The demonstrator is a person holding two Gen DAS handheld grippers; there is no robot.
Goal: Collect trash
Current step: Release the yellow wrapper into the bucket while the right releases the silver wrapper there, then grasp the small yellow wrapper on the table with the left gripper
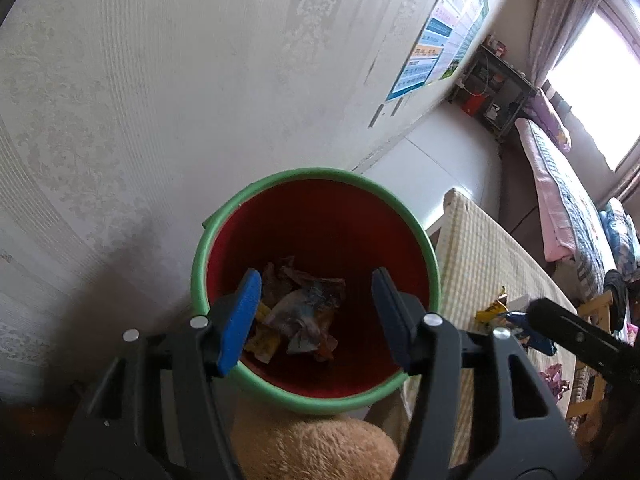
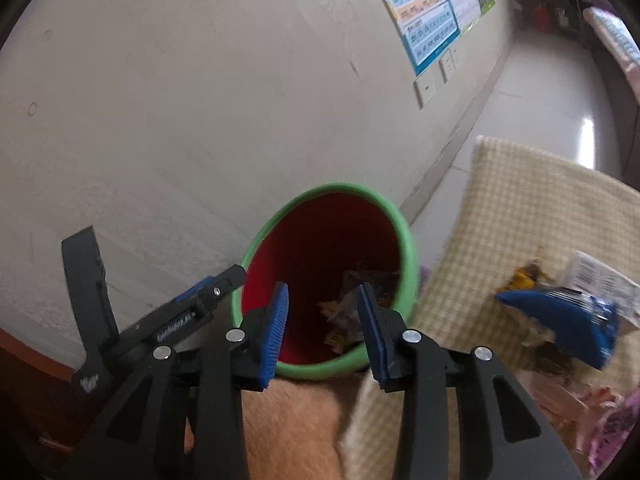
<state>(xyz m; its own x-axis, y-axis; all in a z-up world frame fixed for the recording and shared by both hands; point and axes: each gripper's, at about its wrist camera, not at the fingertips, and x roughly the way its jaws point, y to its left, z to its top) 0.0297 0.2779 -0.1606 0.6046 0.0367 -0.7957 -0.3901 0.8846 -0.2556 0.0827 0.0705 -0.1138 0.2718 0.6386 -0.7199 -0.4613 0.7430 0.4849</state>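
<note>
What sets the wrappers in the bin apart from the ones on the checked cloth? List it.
1. The wrappers in the bin lie heaped at the bottom of the red, green-rimmed bin; the wrappers on the checked cloth lie spread in the open.
2. The binned ones are collected; the cloth ones are not yet.
Shared: both are crumpled, colourful packaging.

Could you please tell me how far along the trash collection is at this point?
Partly done: crumpled wrappers already lie in the red bin. Nothing is in hand; the left tool and right tool are both open and empty. Left: the yellow wrapper, a blue packet and other litter on the checked cloth.
</note>
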